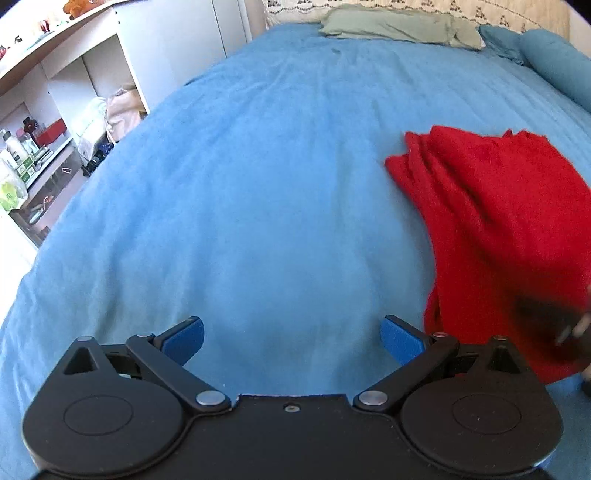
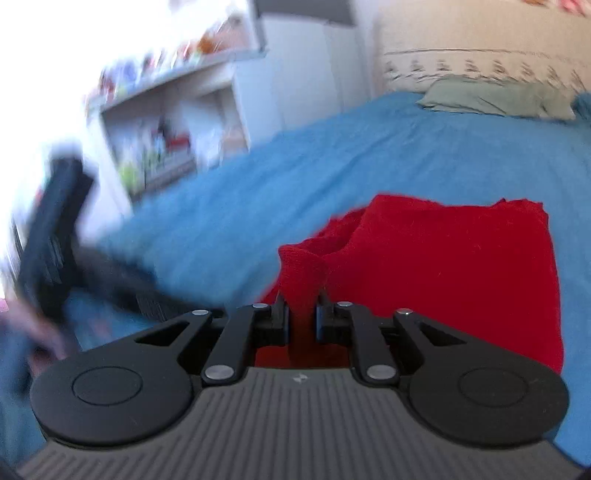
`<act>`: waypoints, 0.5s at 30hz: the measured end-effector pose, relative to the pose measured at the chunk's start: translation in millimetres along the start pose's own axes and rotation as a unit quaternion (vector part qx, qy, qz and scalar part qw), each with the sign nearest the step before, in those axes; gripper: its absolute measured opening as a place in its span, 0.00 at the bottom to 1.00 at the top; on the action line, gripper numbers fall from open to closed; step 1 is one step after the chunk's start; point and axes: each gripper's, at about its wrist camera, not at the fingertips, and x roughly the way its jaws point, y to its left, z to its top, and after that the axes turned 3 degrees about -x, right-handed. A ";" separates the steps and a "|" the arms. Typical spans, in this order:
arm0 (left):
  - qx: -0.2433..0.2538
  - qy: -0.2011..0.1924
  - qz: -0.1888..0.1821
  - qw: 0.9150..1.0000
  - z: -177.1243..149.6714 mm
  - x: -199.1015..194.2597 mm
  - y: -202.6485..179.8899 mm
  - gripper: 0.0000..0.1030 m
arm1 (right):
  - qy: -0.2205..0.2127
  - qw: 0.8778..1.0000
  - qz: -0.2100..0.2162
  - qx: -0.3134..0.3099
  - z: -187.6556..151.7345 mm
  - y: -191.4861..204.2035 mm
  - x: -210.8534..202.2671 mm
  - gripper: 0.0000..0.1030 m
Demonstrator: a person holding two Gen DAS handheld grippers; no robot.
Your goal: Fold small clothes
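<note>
A red garment (image 1: 495,221) lies rumpled on the blue bedspread (image 1: 258,184) at the right of the left wrist view. My left gripper (image 1: 291,339) is open and empty above bare bedspread, left of the garment. My right gripper (image 2: 302,317) is shut on a bunched fold of the red garment (image 2: 443,273), lifting that fold off the bed. The right gripper shows only as a dark blur at the garment's near right edge in the left wrist view. The left gripper (image 2: 55,221) appears as a dark blur at the left of the right wrist view.
A green pillow (image 1: 399,26) and a blue bolster (image 1: 554,62) lie at the bed's far end. A white shelf unit (image 1: 62,110) with bottles and boxes stands left of the bed.
</note>
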 end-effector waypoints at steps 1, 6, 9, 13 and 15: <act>0.000 -0.003 -0.002 1.000 2.1 -2.4 0.1 1.00 | 0.017 0.999 -0.007 -0.034 -8.5 6.4 3.7 0.28; 0.002 -0.018 -0.031 0.999 13.6 -16.0 0.7 1.00 | 0.025 0.994 -0.012 -0.102 -26.8 20.7 10.6 0.64; 0.011 -0.023 -0.084 0.996 23.2 -26.7 -4.0 1.00 | 0.020 0.990 -0.010 -0.141 -30.9 31.0 -3.3 0.82; 0.038 -0.031 -0.187 0.981 32.7 -32.5 -24.2 1.00 | -0.014 0.993 -0.003 -0.119 -28.1 9.9 -40.6 0.92; 0.047 -0.033 -0.208 0.977 34.6 -27.3 -39.8 1.00 | -0.027 0.996 -0.013 -0.080 -24.9 -10.5 -53.1 0.94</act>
